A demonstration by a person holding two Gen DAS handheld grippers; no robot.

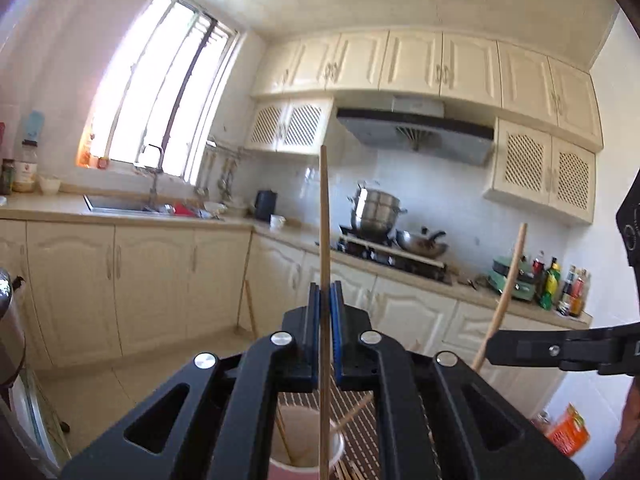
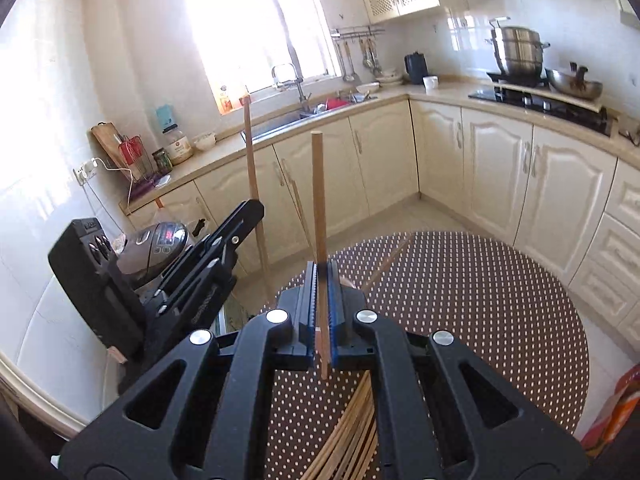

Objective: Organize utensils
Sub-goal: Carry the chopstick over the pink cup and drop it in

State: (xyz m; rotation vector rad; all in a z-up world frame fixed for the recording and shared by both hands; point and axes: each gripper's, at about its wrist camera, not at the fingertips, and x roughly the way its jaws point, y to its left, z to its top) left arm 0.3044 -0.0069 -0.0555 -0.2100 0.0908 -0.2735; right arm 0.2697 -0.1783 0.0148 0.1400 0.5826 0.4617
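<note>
My left gripper (image 1: 325, 292) is shut on one wooden chopstick (image 1: 324, 208), held upright. Below it stands a pink paper cup (image 1: 304, 444) with a few chopsticks in it. My right gripper (image 2: 320, 276) is shut on another chopstick (image 2: 318, 200), also upright, above a loose bundle of chopsticks (image 2: 352, 436) on the dotted round table (image 2: 480, 300). In the right wrist view the left gripper (image 2: 256, 210) shows at the left with its chopstick (image 2: 252, 168). In the left wrist view the right gripper (image 1: 492, 346) comes in from the right with its chopstick (image 1: 506, 284).
A single chopstick (image 2: 388, 260) lies near the table's far edge. A rice cooker (image 2: 160, 240) stands left of the table, an orange packet (image 2: 616, 412) at its right. Cream cabinets, a sink (image 2: 296, 118) and a stove with a pot (image 2: 520, 52) line the walls.
</note>
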